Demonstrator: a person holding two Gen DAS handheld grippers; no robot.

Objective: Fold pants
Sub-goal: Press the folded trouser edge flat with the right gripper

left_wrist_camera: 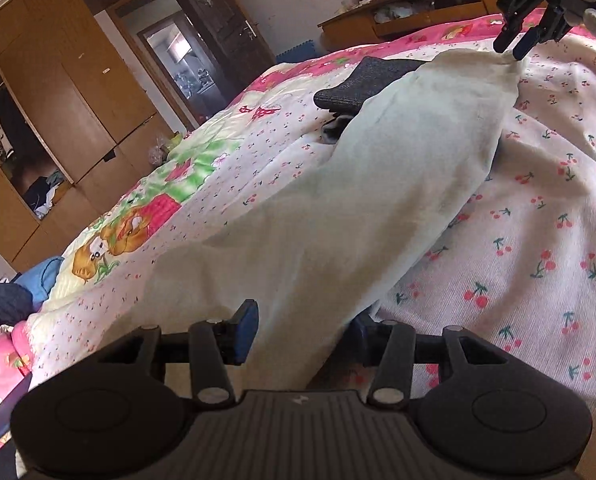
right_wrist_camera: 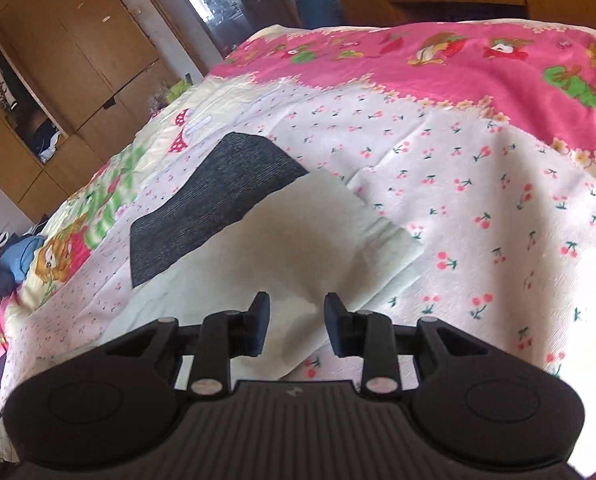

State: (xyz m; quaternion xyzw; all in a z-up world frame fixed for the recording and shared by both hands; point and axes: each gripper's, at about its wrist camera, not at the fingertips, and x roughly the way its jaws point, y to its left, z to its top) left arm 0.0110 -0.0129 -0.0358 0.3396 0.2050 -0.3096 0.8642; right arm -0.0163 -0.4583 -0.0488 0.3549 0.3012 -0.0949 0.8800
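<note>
You're mid-fold on the pale pants (left_wrist_camera: 337,200): left gripper (left_wrist_camera: 301,334) clamps the near end, right gripper (right_wrist_camera: 296,326), narrowly parted, releases its corner at 1 o'clock; next, regrip.

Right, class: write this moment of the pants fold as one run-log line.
stage: fold under way | left gripper: cloth between fingers, grip unclear | right gripper: open over pants | bed: dark garment partly under pants

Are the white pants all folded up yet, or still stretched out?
Still stretched out. The white pants run in one long strip across the quilt, partly covering a dark folded cloth.
</note>
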